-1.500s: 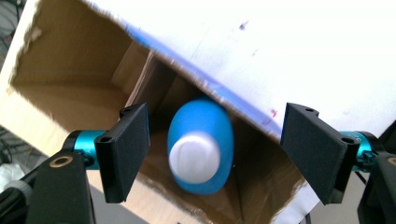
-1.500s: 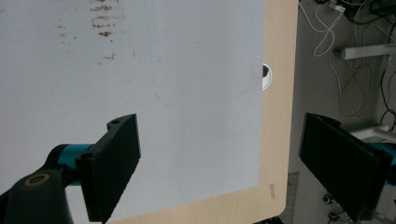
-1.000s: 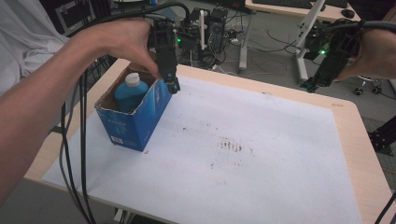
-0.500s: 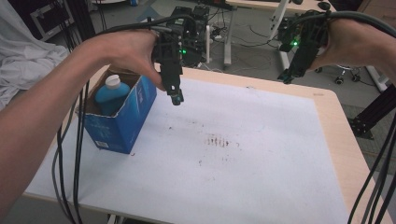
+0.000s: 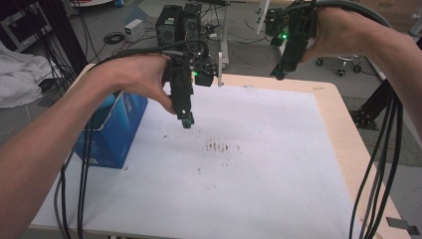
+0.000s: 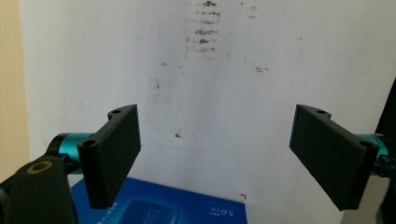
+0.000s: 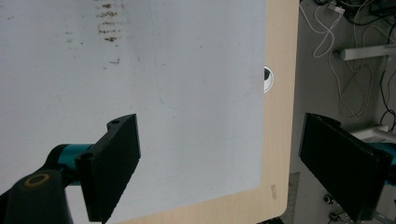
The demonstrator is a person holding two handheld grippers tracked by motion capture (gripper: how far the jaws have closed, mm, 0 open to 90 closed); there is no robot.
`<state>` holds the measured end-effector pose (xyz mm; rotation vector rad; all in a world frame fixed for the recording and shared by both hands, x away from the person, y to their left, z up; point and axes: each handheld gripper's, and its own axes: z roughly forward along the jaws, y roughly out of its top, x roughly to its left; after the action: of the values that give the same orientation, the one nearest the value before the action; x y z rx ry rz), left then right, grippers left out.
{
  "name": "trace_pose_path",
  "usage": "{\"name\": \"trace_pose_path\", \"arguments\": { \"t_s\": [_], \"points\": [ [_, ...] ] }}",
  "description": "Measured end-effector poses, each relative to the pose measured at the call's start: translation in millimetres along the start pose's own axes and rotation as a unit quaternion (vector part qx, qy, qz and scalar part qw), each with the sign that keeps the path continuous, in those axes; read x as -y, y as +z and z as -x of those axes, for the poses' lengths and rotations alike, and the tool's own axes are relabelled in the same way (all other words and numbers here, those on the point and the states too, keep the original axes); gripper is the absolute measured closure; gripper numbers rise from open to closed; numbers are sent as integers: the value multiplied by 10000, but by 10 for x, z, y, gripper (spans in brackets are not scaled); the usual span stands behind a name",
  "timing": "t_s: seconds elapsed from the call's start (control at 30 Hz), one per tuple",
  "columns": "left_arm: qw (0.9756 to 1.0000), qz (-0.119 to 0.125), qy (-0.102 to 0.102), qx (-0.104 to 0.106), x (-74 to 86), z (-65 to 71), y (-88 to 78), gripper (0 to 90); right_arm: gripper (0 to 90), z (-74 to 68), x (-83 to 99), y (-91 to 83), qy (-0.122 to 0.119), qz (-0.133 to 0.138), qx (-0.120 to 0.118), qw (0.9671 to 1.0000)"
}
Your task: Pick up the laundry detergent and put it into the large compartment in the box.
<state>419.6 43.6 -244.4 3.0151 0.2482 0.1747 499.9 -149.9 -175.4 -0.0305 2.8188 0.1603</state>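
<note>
Two sets of jaws, both standing wide apart with nothing between them. A second ago I had the left gripper [image 5: 186, 121] at the rim of the blue box [image 5: 118, 133], right by the bottle standing inside it; now I've drawn it off to the side and it hangs over the white sheet [image 5: 259, 179], clear of the box. In the left gripper view the box lid [image 6: 177, 210] sits just under the jaws at the bottom edge, with the smudged marks [image 6: 204, 32] farther out on the sheet. The box itself stands at the left side of the bench [image 5: 333, 104], partly behind my left forearm [image 5: 54, 149]; I can't make out the bottle from here because the arm and the raised flap cover the opening.

The right gripper [image 5: 281, 74] has stayed raised above the far edge of the bench, well apart from the box, and its own view looks down on the sheet's corner and the bare wooden rim [image 7: 280, 140].

My reading: the bottle has gone into the box and the left gripper has let go and backed away, so the placing step looks finished. What's left, if anything, would be closing the flap, and the left gripper is the nearer one for that
</note>
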Motion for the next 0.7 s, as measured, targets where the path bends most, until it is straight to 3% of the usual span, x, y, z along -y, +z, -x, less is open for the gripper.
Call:
{"name": "trace_pose_path", "arguments": {
  "t_s": [0.3, 0.37, 0.7],
  "points": [
    [9999, -19, 57, 147, -29, 71, 177, 165, 119, -4, 19, -11, 22, 11, -23, 10000],
    [9997, -79, 127, 203, -46, 117, 289, 165, 119, -15, 5, -5, 6, 47, -36, 10000],
    [9993, -120, 172, 299, -56, 156, 381, 166, 119, -18, -27, 18, -32, 45, -44, 10000]
  ]
}}
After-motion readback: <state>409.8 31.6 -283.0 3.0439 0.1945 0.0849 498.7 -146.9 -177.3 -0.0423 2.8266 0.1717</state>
